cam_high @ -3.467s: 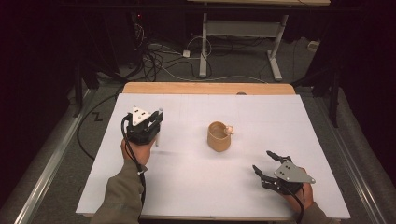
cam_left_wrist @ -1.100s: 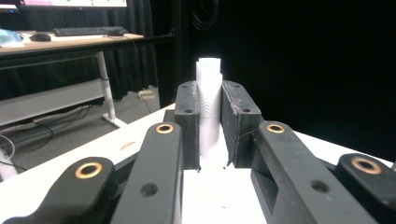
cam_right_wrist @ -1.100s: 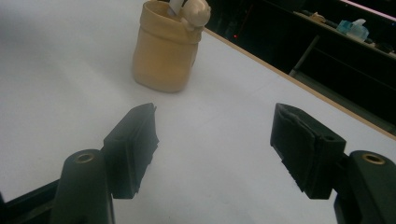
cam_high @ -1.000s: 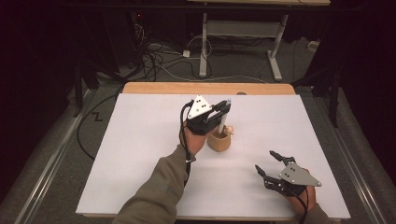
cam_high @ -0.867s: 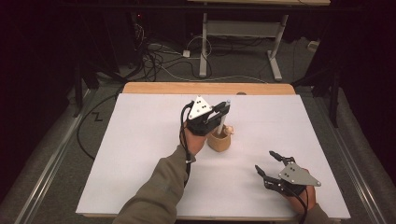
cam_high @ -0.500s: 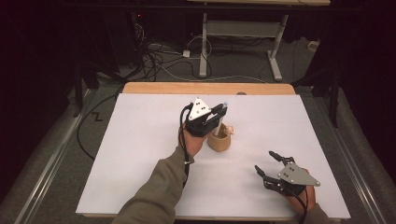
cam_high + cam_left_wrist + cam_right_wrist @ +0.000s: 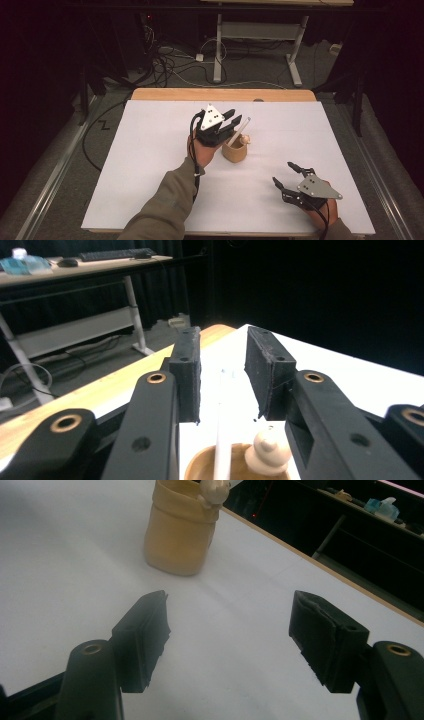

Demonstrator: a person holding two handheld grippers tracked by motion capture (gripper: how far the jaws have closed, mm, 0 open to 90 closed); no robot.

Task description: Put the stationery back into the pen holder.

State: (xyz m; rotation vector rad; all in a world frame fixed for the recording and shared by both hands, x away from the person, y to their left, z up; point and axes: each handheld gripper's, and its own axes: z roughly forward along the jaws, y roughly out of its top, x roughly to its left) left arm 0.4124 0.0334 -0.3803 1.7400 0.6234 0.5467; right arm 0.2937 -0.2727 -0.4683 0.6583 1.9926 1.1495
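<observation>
A dark room lies around the work area; past the far edge of the table a grey floor carries loose cables toward eleven o'clock and the white legs of a desk toward twelve. In the left gripper view that desk bears a keyboard.

The table is covered by a white sheet, with a strip of bare wood along its far edge.

Near the table's centre stands a small tan cup with a knob on its rim; a thin white stick stands in it and leans toward one o'clock. In the right gripper view the cup stands at eleven o'clock beyond the jaws.

The left gripper hangs just above the cup at its ten o'clock side, held by the left hand. Its jaws have just been opening: in the left gripper view the stick runs up between the pads with a gap on each side, so it is released.

The right gripper rests low at five o'clock on the table, well apart from the cup, its jaws spread wide over bare sheet with nothing between them.
</observation>
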